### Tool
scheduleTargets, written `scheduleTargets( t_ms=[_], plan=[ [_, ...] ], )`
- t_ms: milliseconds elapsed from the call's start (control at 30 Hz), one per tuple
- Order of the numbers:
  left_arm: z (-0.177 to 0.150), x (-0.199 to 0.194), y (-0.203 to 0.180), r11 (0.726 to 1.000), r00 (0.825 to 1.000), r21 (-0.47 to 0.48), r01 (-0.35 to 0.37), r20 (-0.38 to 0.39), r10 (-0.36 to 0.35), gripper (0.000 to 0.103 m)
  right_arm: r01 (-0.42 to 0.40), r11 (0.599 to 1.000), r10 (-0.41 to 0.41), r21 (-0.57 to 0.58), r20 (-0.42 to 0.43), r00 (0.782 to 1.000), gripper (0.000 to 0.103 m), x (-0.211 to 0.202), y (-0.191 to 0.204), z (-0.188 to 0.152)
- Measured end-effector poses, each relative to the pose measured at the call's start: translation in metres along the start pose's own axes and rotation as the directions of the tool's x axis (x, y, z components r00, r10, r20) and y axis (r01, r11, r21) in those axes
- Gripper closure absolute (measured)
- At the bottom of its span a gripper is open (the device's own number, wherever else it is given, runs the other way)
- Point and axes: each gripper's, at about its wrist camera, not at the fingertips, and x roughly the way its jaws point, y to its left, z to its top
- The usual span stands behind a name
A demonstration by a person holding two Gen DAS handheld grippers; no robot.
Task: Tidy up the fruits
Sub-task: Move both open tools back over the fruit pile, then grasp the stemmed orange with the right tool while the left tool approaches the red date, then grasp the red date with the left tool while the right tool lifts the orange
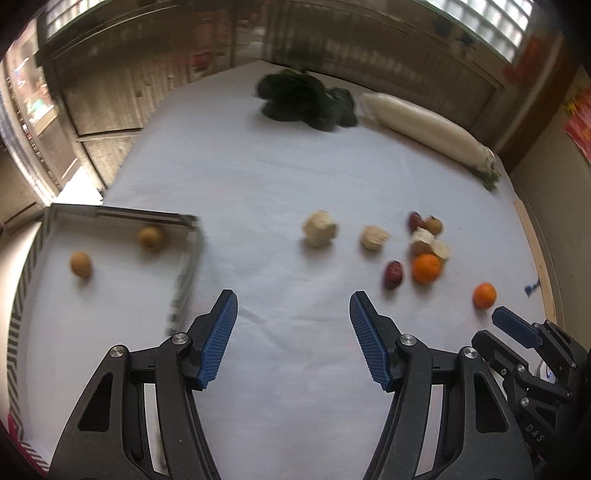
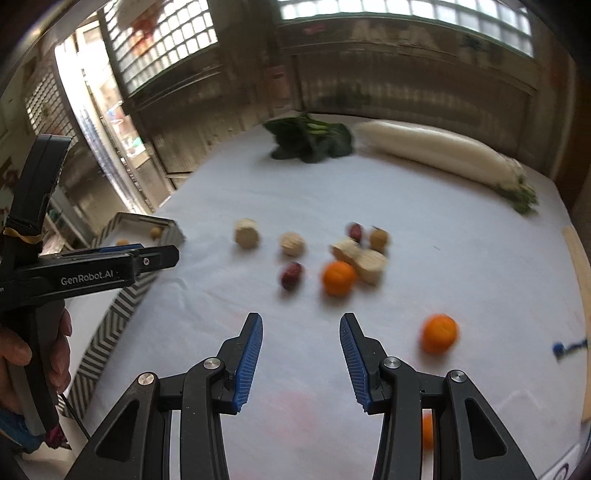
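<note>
A table covered with a white cloth (image 2: 461, 266) fills the middle of the room, and behind its far edge runs a low wall of worn wooden panels (image 2: 406, 92). Above those panels sit windows with small gridded panes (image 2: 406, 11), through which pale daylight falls onto the cloth. To the left of the table a bright doorway (image 2: 107, 122) opens outward, and to its right a red poster (image 1: 580, 122) hangs on a plain beige wall (image 1: 546, 206).
</note>
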Motion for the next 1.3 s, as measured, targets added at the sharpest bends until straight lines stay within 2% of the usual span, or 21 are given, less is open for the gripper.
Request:
scheduleTargets(
  t_ms=[333,567,833,967,1033,1300],
  plan=[
    [-0.002,0.028,-0.051,0.995,0.998,0.089,0.042,-0.058,-0.037,0.039,0.072,0.993,-0.070,0.088,-0.029,0.997,0.061,-0.020,-0.055,-0.036],
    [-0.001,0.044,-0.065,0.991,0.996,0.124,0.043,-0.081,-0.033,0.039,0.095,0.985,-0.087,0.145,-0.063,0.994,0.061,-0.022,-0.083,-0.058],
    [0.004,0.059,-0.074,0.984,0.994,0.168,0.054,-0.101,-0.038,0.039,0.069,0.989,-0.056,0.134,-0.099,0.994,0.061,-0.010,-0.083,-0.066],
    [0.008,0.068,-0.077,0.982,0.992,0.178,0.068,-0.114,-0.048,0.039,0.084,0.991,-0.073,0.102,-0.111,0.991,0.062,-0.004,-0.079,-0.068],
    [0.010,0.073,-0.079,0.981,0.991,0.178,0.070,-0.123,-0.049,0.039,0.093,0.992,-0.081,0.090,-0.122,0.989,0.071,-0.001,-0.079,-0.069],
    [0.014,0.083,-0.085,0.978,0.992,0.194,0.079,-0.109,-0.059,0.041,0.090,0.993,-0.080,0.080,-0.118,0.990,0.072,0.001,-0.079,-0.067]
  ],
)
